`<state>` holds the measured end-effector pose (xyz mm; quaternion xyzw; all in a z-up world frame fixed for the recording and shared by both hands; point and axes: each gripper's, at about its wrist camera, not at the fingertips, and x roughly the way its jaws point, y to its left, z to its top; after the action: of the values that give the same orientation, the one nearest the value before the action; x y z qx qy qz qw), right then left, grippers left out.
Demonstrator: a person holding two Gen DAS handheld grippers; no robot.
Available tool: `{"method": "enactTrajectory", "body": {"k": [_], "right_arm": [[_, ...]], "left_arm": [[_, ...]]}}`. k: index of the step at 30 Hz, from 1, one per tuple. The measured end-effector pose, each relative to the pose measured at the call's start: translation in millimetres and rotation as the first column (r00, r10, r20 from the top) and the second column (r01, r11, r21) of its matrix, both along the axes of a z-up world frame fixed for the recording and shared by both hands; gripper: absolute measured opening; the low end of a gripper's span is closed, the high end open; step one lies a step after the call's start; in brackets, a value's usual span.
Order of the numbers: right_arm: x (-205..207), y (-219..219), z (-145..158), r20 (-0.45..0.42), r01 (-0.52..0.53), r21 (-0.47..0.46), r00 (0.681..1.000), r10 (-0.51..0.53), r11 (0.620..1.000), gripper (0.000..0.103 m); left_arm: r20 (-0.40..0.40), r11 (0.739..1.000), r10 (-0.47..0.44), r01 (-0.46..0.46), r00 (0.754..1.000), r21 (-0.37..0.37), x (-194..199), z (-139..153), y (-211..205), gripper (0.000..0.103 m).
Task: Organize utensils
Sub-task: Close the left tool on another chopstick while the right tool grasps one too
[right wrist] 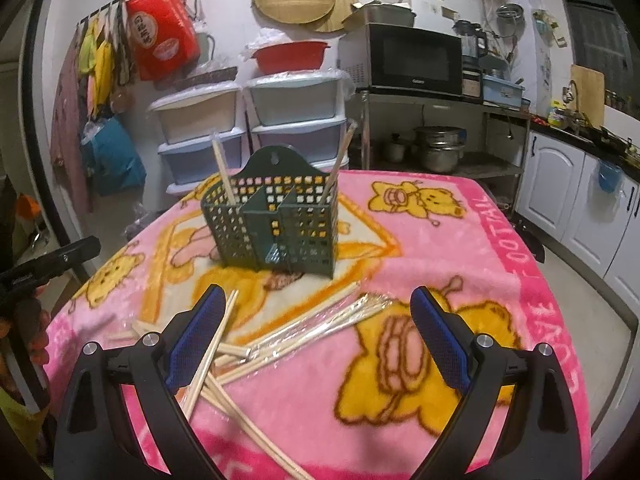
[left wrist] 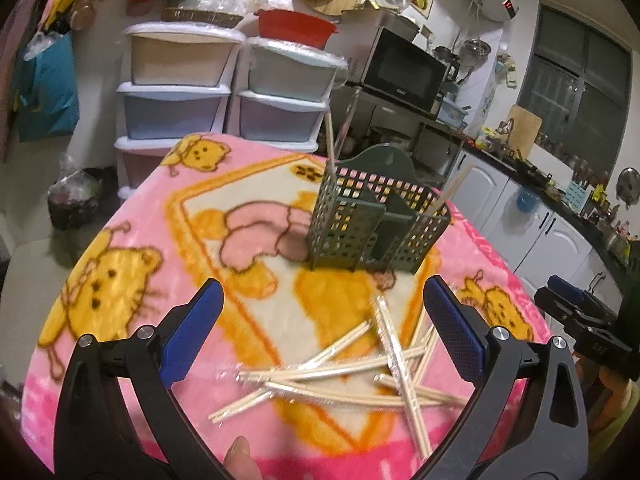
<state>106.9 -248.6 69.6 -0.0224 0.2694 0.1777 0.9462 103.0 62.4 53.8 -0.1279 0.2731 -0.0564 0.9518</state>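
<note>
Left gripper (left wrist: 324, 330) spread wide, nothing in it, hovering over loose chopsticks (left wrist: 360, 372) piled on pink cartoon blanket (left wrist: 120, 280). Right gripper (right wrist: 318, 338) also spread wide, empty; one chopstick from the pile crosses just in front of its left finger (right wrist: 196, 340), prob not gripped. Green holder (right wrist: 276, 224) upright on blanket beyond the pile, w/ a few chopsticks standing in its outer compartments. Microwave (right wrist: 416, 60) and plastic drawers (right wrist: 296, 120) in bg.
</note>
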Motion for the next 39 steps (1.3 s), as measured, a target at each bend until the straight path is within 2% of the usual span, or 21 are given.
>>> {"method": "enactTrajectory", "body": {"k": [10,12,17,26,29,33,36,39], "right_arm": [[-9,19,-25,-0.081,-0.089,-0.029,0.993,0.086,0.996,0.09],[-13,24,-30,-0.099,-0.115,-0.028,0.989,0.112,0.993,0.088],[-23,41,-45,-0.158,-0.195,-0.034,0.969,0.187,0.98,0.077],[-46,72,-72,-0.239,-0.304,-0.046,0.928,0.285,0.952,0.073],[-51,79,-81,-0.264,-0.327,-0.043,0.915,0.305,0.944,0.07],[-60,89,-93,-0.303,-0.362,-0.04,0.892,0.334,0.931,0.067],[-65,96,-99,-0.327,-0.389,-0.04,0.876,0.355,0.921,0.064],[-68,101,-103,-0.331,-0.394,-0.056,0.874,0.355,0.918,0.064]], "left_arm": [[-0.091,1.0,0.0,-0.001,0.996,-0.016,-13,-30,9,0.092],[-0.108,1.0,0.002,-0.004,0.994,-0.013,-16,-35,12,0.092],[-0.147,1.0,0.021,-0.024,0.989,-0.017,-21,-48,19,0.092],[-0.195,0.997,0.057,-0.067,0.979,-0.044,-17,-63,39,0.092],[-0.22,0.994,0.044,-0.064,0.975,-0.083,-12,-71,46,0.09],[-0.28,0.982,0.026,-0.078,0.96,-0.175,-2,-85,58,0.074],[-0.324,0.96,0.003,-0.093,0.946,-0.264,5,-97,68,0.066],[-0.34,0.937,-0.013,-0.108,0.94,-0.333,12,-101,77,0.066]]}}
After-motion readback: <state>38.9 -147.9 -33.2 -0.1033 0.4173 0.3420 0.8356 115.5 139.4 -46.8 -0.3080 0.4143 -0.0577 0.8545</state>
